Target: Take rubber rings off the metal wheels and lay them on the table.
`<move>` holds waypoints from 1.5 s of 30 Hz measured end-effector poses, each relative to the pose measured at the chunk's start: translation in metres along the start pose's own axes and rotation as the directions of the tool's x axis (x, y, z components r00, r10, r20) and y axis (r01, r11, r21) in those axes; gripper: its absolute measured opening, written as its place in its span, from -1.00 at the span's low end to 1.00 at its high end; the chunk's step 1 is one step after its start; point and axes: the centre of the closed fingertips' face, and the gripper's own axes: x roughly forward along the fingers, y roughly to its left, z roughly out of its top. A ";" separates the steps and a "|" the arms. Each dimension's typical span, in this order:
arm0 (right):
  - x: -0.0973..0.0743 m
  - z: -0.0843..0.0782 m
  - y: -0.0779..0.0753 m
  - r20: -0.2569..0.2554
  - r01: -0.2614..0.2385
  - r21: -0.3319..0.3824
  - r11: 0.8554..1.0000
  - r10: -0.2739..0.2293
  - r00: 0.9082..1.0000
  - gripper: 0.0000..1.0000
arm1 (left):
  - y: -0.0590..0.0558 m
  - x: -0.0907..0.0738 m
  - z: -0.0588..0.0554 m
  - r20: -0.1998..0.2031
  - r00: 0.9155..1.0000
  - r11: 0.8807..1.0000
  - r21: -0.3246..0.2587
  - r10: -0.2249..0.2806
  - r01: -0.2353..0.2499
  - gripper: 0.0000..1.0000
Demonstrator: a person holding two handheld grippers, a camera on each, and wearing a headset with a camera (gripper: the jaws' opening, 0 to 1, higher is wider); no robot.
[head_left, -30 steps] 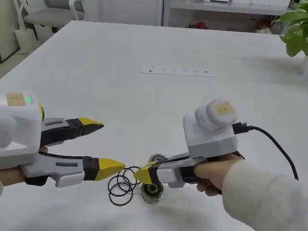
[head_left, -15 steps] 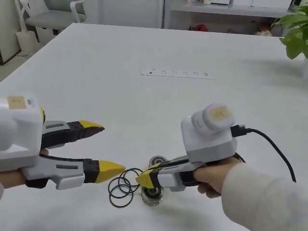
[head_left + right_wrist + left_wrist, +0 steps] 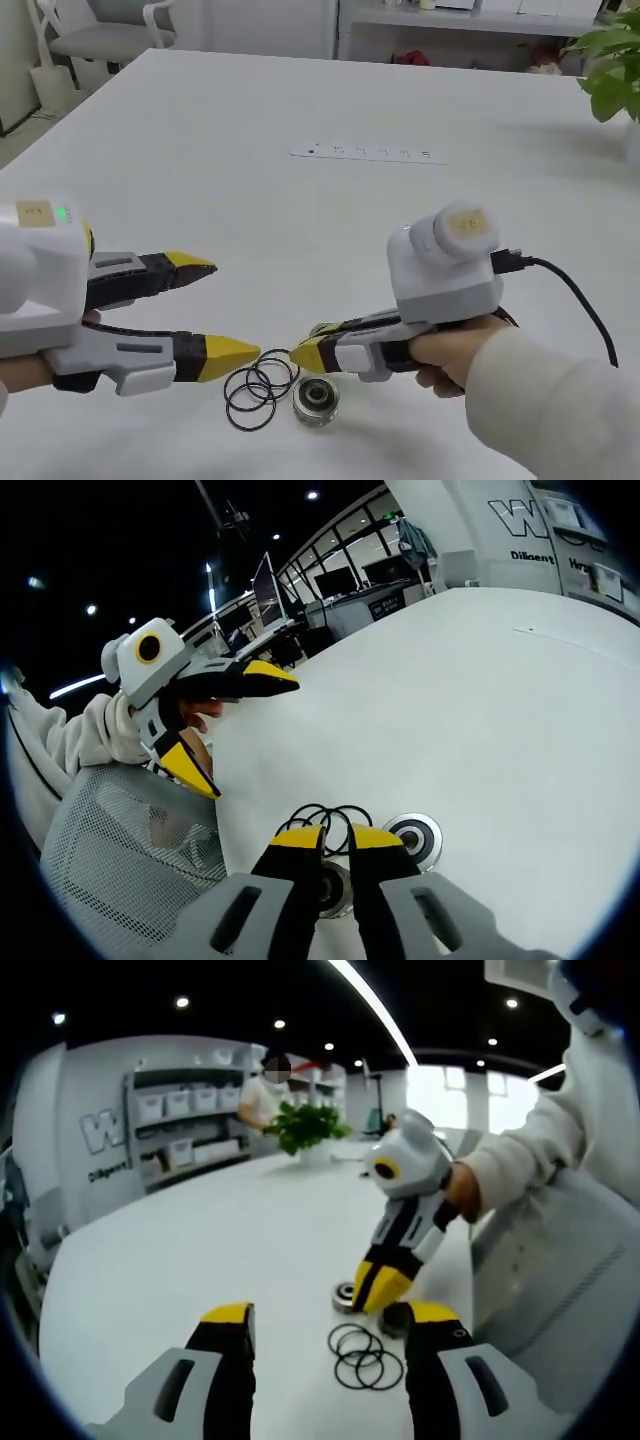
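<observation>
Loose rubber rings (image 3: 255,385) lay overlapping on the counter (image 3: 330,220), touching or just beside a metal wheel (image 3: 316,396) lying flat. A second wheel (image 3: 418,836) sat just beside it, near the right jaw tips.

Right gripper (image 3: 308,350): jaws drawn close with a narrow gap and nothing seen clamped. The tips hung low over the wheels, probably set to pick at a ring.

Left gripper (image 3: 222,308): jaws wide apart and empty, aimed at the rings, likely ready to steady a wheel.

Whether either wheel carried a ring was too small to tell.

Surroundings: power strip (image 3: 365,150) well beyond, plant (image 3: 610,70) at the far corner, and cable (image 3: 570,295) trailing from the right gripper. The ring pile lay between the left jaws and the nearer wheel.
</observation>
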 end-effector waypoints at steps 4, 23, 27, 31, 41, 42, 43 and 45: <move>-0.005 0.008 -0.002 0.024 0.010 -0.005 1.000 -0.010 1.000 -0.85 | -0.001 -0.001 0.000 0.002 1.000 1.000 -0.002 -0.001 0.001 0.24; -0.042 0.054 -0.003 0.200 0.035 -0.032 0.999 -0.028 0.979 -0.55 | -0.006 -0.009 0.011 0.049 0.999 1.000 -0.029 -0.001 0.002 0.50; -0.048 0.062 0.002 0.228 0.032 -0.058 0.998 -0.018 0.973 -0.40 | -0.005 -0.013 0.016 0.067 0.998 0.999 -0.036 0.013 -0.011 0.60; -0.056 0.069 0.004 0.247 0.045 -0.095 0.994 -0.021 0.969 -0.22 | -0.004 -0.018 0.020 0.079 0.996 0.999 -0.038 0.031 -0.028 0.69; -0.081 0.079 0.008 0.293 0.074 -0.162 0.984 -0.023 0.956 0.20 | -0.001 -0.028 0.023 0.089 0.994 0.997 -0.050 0.056 -0.052 0.90; -0.082 0.080 0.008 0.295 0.072 -0.166 0.983 -0.021 0.955 0.25 | -0.001 -0.029 0.023 0.092 0.994 0.997 -0.050 0.059 -0.055 0.90; -0.084 0.080 0.009 0.296 0.070 -0.170 0.983 -0.017 0.955 0.30 | 0.000 -0.030 0.024 0.095 0.994 0.997 -0.052 0.061 -0.057 0.91; -0.089 0.081 0.013 0.301 0.057 -0.175 0.983 -0.002 0.954 0.38 | 0.001 -0.033 0.025 0.103 0.992 0.996 -0.062 0.069 -0.062 0.92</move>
